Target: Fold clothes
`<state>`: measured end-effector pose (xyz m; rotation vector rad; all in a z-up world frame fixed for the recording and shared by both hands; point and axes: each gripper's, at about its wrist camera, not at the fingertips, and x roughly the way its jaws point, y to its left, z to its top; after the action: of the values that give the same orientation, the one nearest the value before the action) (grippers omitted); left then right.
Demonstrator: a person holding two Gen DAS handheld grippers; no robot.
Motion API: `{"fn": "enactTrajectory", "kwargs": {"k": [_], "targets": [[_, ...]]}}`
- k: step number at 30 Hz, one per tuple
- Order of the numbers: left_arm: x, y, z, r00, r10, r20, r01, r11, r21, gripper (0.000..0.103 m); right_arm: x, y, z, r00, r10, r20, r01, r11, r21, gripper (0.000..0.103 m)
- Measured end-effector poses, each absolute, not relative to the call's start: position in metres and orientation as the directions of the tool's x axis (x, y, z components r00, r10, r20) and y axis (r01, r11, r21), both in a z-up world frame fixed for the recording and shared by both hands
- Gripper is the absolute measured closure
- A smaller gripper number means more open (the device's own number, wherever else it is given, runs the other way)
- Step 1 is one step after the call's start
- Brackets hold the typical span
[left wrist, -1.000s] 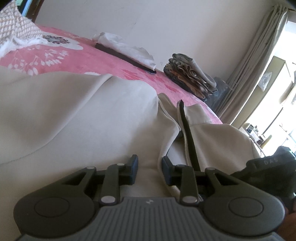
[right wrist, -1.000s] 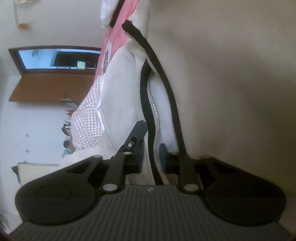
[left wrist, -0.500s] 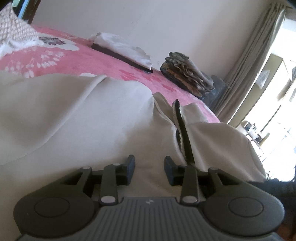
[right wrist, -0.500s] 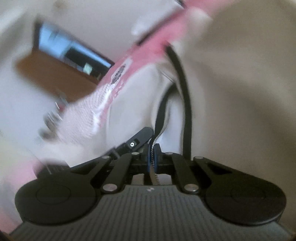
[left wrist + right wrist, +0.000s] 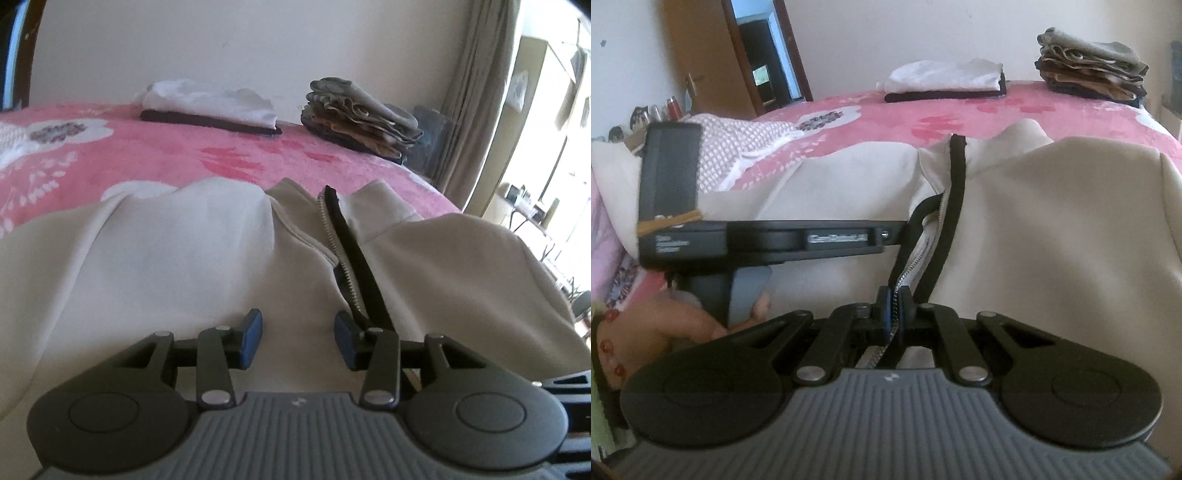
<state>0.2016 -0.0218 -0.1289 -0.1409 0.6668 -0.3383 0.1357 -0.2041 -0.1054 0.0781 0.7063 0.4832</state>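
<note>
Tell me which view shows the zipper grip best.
Right wrist view: the right gripper is shut on the jacket's zipper edge, teeth visible between the pads. Left wrist view shows the same zipper from above its own opening, empty left gripper, not the grip.

Home bedroom: pink floral bedspread [image 5: 229, 155], curtain [image 5: 476, 92].

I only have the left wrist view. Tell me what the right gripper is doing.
Observer: The right gripper is shut on the zipper edge of the beige jacket.
Operator: Report my left gripper from that side.
Observer: The left gripper reaches in from the left towards the zipper, jaws opening, pinching nothing.
Operator: Say what lies left of the jacket.
Observer: A pink-and-white checked cloth on the pink blanket.
</note>
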Motion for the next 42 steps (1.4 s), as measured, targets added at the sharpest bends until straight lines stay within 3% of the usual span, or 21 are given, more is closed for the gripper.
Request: {"fn": "enactTrajectory", "kwargs": {"k": [3, 9, 13, 16, 21, 24, 28, 32, 35, 42], "targets": [[0.202, -0.021, -0.133, 0.738, -0.355, -0.574, 0.268, 0.935, -0.233, 0.058, 0.140, -0.205, -0.110, 0.634, 0.477, -0.608, -0.408, 0.875, 0.262, 0.100], [0.203, -0.003, -0.140, 0.734, -0.426, -0.529, 0.267, 0.897, -0.352, 0.059, 0.162, -0.256, -0.126, 0.564, 0.668, -0.486, -0.227, 0.691, 0.686, 0.097], [0.200, -0.005, -0.140, 0.741, -0.418, -0.526, 0.270, 0.902, -0.336, 0.058, 0.171, -0.286, -0.129, 0.616, 0.657, -0.435, -0.107, 0.617, 0.779, 0.093], [0.200, -0.005, -0.141, 0.742, -0.418, -0.524, 0.270, 0.902, -0.338, 0.058, 0.183, -0.286, -0.112, 0.660, 0.583, -0.474, -0.136, 0.713, 0.688, 0.090], [0.199, -0.004, -0.141, 0.744, -0.421, -0.519, 0.270, 0.900, -0.343, 0.058, 0.220, -0.220, -0.085, 0.671, 0.464, -0.579, -0.339, 0.886, 0.317, 0.090], [0.199, -0.002, -0.142, 0.744, -0.426, -0.515, 0.270, 0.896, -0.352, 0.058, 0.237, -0.190, -0.088, 0.665, 0.432, -0.608, -0.404, 0.894, 0.193, 0.091], [0.200, 0.000, -0.142, 0.743, -0.434, -0.510, 0.269, 0.891, -0.367, 0.059, 0.253, -0.171, -0.102, 0.670, 0.327, -0.666, -0.415, 0.910, 0.029, 0.097], [0.200, 0.001, -0.143, 0.743, -0.438, -0.506, 0.269, 0.888, -0.374, 0.058, 0.256, -0.182, -0.107, 0.698, 0.198, -0.688, -0.349, 0.933, -0.086, 0.096], [0.200, 0.002, -0.143, 0.743, -0.441, -0.503, 0.269, 0.886, -0.379, 0.058, 0.255, -0.194, -0.109, 0.696, 0.197, -0.690, -0.330, 0.942, -0.065, 0.092], [0.199, 0.005, -0.144, 0.742, -0.450, -0.496, 0.270, 0.879, -0.394, 0.058, 0.268, -0.227, -0.105, 0.636, 0.323, -0.700, -0.238, 0.946, 0.221, 0.090]]}}
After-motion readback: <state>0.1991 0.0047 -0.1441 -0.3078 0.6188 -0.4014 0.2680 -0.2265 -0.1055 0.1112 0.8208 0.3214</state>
